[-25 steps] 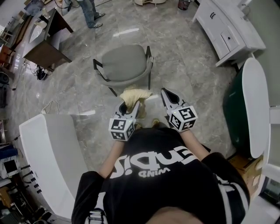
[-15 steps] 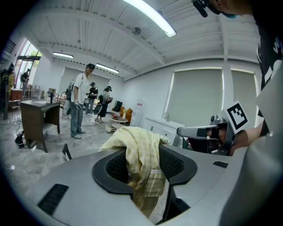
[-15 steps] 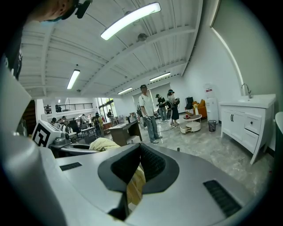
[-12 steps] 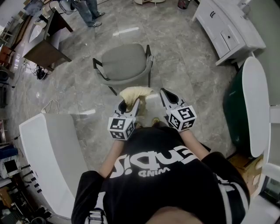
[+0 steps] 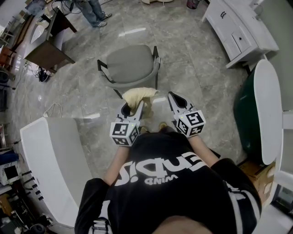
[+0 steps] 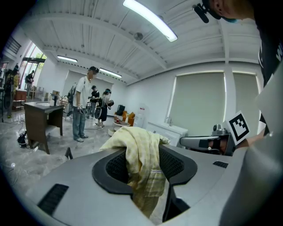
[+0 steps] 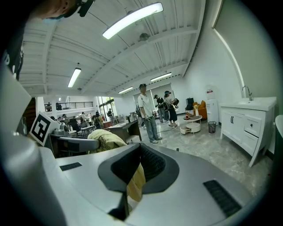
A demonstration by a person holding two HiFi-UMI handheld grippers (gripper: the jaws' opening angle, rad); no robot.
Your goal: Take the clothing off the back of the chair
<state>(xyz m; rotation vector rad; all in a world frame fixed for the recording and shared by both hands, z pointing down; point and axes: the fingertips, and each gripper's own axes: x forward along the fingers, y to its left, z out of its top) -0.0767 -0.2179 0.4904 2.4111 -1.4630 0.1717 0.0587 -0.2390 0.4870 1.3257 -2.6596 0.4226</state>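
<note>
A pale yellow checked cloth (image 5: pixel 138 95) hangs bunched from my left gripper (image 5: pixel 133 107), which is shut on it. In the left gripper view the cloth (image 6: pixel 143 159) drapes over and between the black pads (image 6: pixel 112 170). It hangs just before the near edge of the grey chair (image 5: pixel 129 66); whether it touches the chair I cannot tell. To the right, level with the left one, my right gripper (image 5: pixel 173 97) has its tips together and sits apart from the cloth. In the right gripper view a yellow strip (image 7: pixel 135 182) shows in the slit of that gripper (image 7: pixel 137 151).
A white round-ended table (image 5: pixel 55 160) stands at the left and another white table (image 5: pixel 270 109) at the right, beside a dark green panel (image 5: pixel 245 114). A white cabinet (image 5: pixel 238 27) is at the back right. A brown desk (image 5: pixel 48 50) and a standing person (image 5: pixel 94 11) are at the back left.
My left gripper has shifted slightly to the left with the cloth still in it. The right gripper has stayed where it was.
</note>
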